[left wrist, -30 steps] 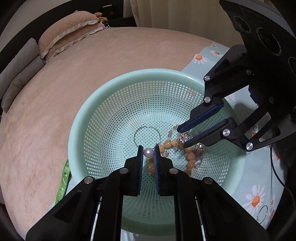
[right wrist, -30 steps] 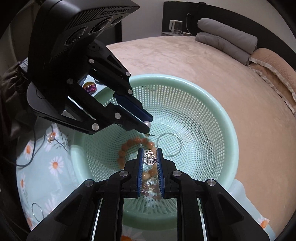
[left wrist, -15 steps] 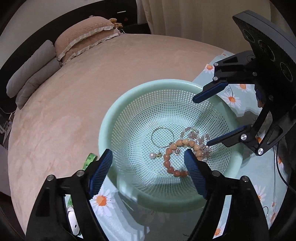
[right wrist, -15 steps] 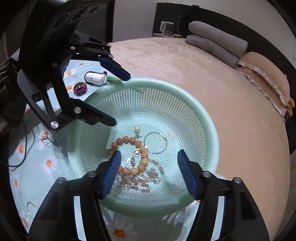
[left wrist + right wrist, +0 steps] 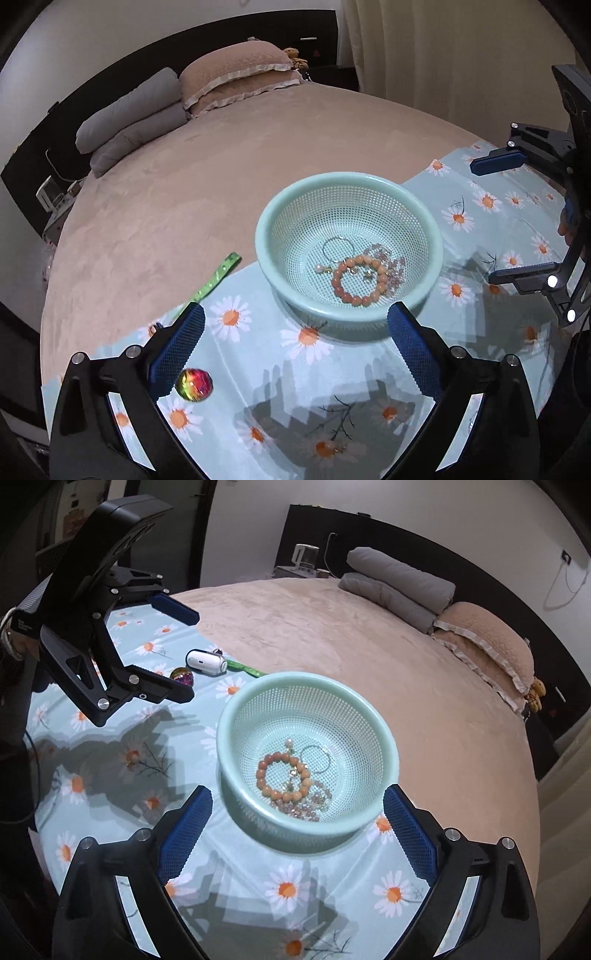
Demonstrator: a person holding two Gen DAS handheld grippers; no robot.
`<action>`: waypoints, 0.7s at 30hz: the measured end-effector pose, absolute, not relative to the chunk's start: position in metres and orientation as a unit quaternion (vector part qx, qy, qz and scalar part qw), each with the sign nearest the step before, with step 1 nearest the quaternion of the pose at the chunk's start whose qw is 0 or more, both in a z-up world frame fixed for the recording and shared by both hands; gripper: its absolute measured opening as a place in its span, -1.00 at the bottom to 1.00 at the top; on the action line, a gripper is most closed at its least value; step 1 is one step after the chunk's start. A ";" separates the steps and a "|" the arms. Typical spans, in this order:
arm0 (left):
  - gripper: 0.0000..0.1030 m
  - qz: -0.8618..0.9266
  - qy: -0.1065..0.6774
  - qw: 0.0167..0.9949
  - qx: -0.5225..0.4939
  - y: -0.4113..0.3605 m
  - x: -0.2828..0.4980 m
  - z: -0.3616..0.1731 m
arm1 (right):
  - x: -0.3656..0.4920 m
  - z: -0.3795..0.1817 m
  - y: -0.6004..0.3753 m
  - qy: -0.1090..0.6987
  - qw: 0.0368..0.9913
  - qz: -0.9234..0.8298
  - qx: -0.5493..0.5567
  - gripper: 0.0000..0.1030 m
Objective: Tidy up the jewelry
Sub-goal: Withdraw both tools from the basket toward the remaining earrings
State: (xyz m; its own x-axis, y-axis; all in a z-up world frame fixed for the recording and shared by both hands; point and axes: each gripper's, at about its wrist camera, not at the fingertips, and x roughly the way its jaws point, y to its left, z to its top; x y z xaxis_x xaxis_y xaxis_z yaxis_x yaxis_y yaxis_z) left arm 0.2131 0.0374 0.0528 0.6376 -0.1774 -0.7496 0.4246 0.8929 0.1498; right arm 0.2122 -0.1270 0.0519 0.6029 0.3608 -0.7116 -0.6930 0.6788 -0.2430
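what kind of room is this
Most likely a bedroom: a large bed with a tan cover, stacked grey pillows against a dark headboard, and a bedside table with small appliances.

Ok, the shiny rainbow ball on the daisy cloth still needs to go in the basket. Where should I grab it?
Take the ball across its middle, coming straight down with the left tongs, which are open and nearest. It is round and smooth and lies loose on the cloth, so an off-centre pinch would probably squirt it away.
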 end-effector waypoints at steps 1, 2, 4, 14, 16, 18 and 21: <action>0.88 -0.168 0.393 0.891 0.153 0.038 0.205 0.050 | 0.204 0.051 -0.127 0.322 0.861 0.299 -0.255 0.77; 0.88 -0.166 0.393 0.892 0.149 0.038 0.197 0.046 | 0.196 0.050 -0.128 0.322 0.865 0.291 -0.252 0.78; 0.88 -0.159 0.397 0.893 0.140 0.039 0.184 0.038 | 0.183 0.044 -0.128 0.324 0.872 0.275 -0.242 0.82; 0.88 -0.155 0.439 0.880 0.098 0.039 0.134 -0.011 | 0.116 -0.007 -0.146 0.339 0.900 0.252 -0.110 0.83; 0.88 -0.156 0.445 0.878 0.087 0.041 0.129 -0.021 | 0.107 -0.019 -0.151 0.346 0.902 0.246 -0.078 0.83; 0.89 -0.146 0.447 0.879 0.084 0.043 0.124 -0.030 | 0.100 -0.029 -0.155 0.354 0.903 0.237 -0.059 0.83; 0.89 -0.138 0.451 0.879 0.075 0.047 0.119 -0.043 | 0.091 -0.040 -0.159 0.363 0.903 0.226 -0.033 0.83</action>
